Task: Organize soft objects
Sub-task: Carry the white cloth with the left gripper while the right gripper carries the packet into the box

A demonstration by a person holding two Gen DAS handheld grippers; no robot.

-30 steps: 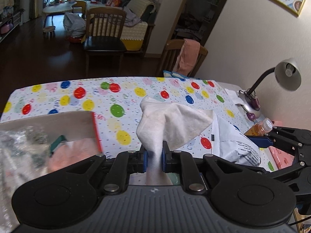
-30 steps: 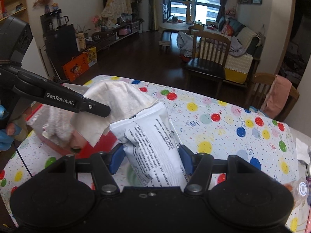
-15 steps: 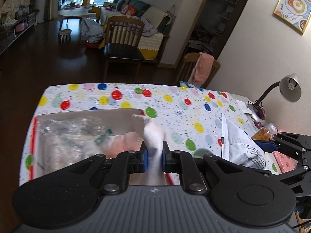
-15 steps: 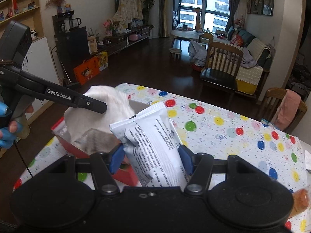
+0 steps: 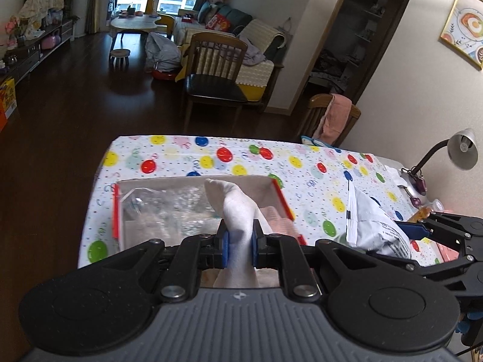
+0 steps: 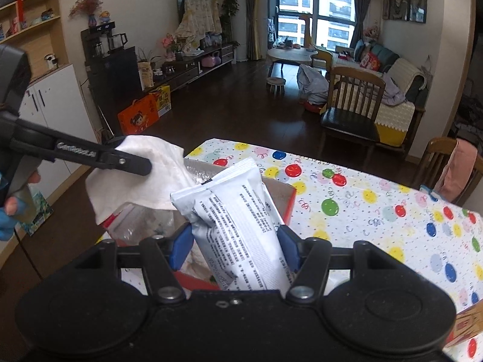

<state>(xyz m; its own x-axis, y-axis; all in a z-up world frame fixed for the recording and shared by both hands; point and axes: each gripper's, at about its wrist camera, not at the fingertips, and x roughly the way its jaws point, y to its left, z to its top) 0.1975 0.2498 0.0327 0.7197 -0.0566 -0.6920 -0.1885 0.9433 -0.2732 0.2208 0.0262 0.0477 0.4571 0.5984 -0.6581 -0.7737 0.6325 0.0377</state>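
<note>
My left gripper (image 5: 239, 242) is shut on a white cloth (image 5: 234, 208) and holds it over a red-rimmed cardboard box (image 5: 115, 211) on the table. The box holds clear crinkled plastic (image 5: 163, 208) and something pink (image 5: 277, 220). My right gripper (image 6: 235, 249) is shut on a white printed soft pack (image 6: 238, 220), held just right of the box (image 6: 288, 203). In the right wrist view the left gripper's finger (image 6: 99, 157) pinches the white cloth (image 6: 145, 175) above the box. The soft pack also shows in the left wrist view (image 5: 374, 226).
The table wears a balloon-print cloth (image 5: 302, 163). A desk lamp (image 5: 460, 149), a small bottle (image 5: 425, 211) and a pink item (image 5: 446, 249) sit at the table's right side. Wooden chairs (image 5: 211, 81) stand beyond the far edge.
Both grippers have risen and swung left toward the box. The white cloth, which was spread above the table, now hangs over the box; the soft pack has come alongside it.
</note>
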